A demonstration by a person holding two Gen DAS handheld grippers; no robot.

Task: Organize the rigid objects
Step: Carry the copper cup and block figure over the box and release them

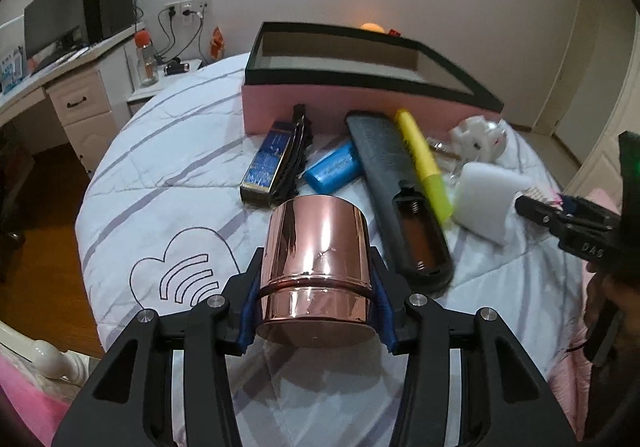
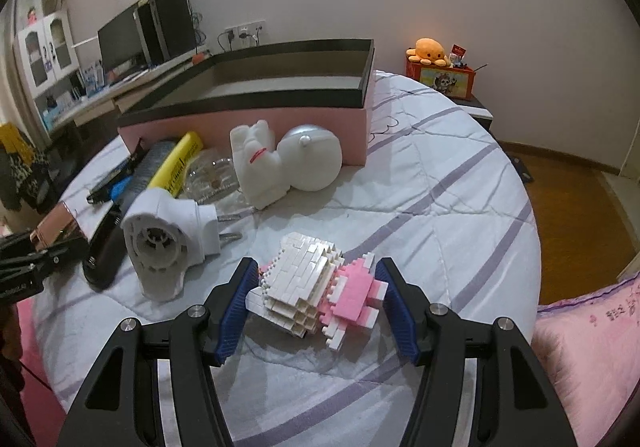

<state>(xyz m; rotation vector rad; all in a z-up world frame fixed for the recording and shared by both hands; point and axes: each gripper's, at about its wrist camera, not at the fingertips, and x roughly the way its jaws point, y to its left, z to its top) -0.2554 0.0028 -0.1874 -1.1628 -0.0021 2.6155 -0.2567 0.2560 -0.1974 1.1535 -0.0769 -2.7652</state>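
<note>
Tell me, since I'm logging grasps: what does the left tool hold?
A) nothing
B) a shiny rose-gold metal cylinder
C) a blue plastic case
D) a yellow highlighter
B: the left tool is clamped on the shiny rose-gold metal cylinder, its blue pads pressed against both sides.

Rose-gold tin (image 1: 316, 271) tilted, held above quilt; brick figure (image 2: 320, 287) lying sideways.

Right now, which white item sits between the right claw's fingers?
The white-and-pink brick figure; the white plug adapter and white cat figurine lie farther off, outside the right claw.
</note>
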